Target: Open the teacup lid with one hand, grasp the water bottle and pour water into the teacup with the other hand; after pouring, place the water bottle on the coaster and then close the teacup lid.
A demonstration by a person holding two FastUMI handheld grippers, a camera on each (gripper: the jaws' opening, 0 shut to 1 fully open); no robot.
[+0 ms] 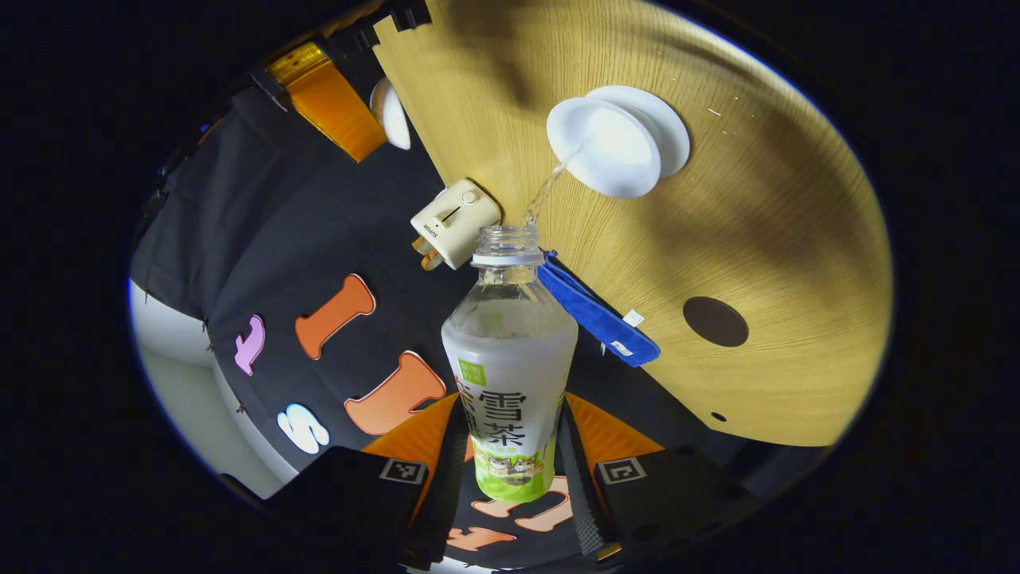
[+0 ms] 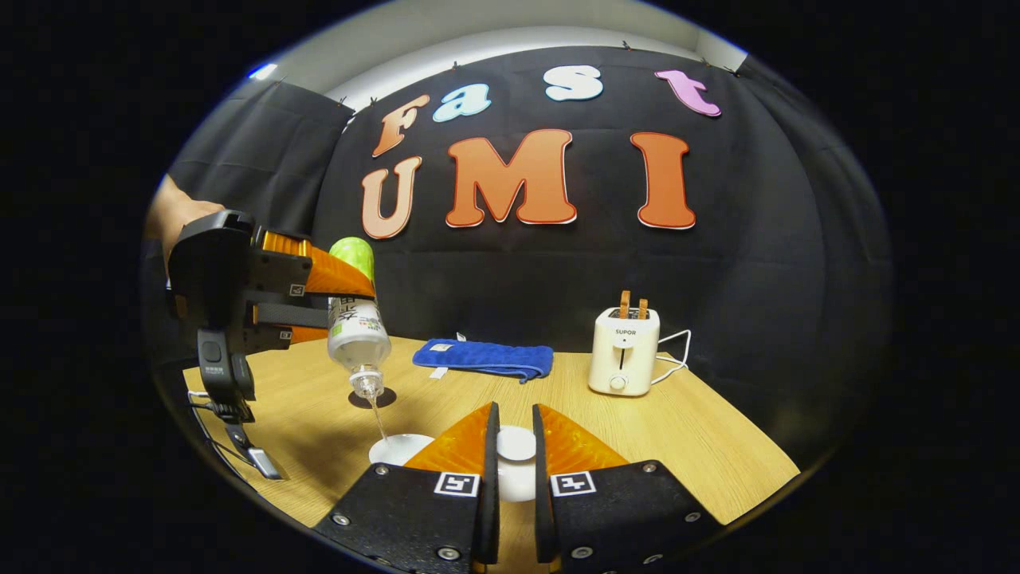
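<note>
Toaster [image 2: 624, 352] and towel [image 2: 483, 358] line the table's [image 2: 701, 446] back edge.

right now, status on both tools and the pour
Left tool shut on water bottle, tipped, water streaming into teacup. Right tool shut on lid, beside cup. Coaster bare.

The light is bright and comes from above. In the left gripper view it makes strong white glare on the teacup [image 1: 617, 147], so its inside detail is lost. Soft dark shadows lie on the wooden table [image 1: 781, 239] around the teacup, and one broad shadow beyond it, at the table's far edge. Both views are sharp in the middle. Near the edges the fisheye bends the table's lines. In the right gripper view the table [image 2: 701, 430] is evenly lit, and the cloth wall behind it is dim.
</note>
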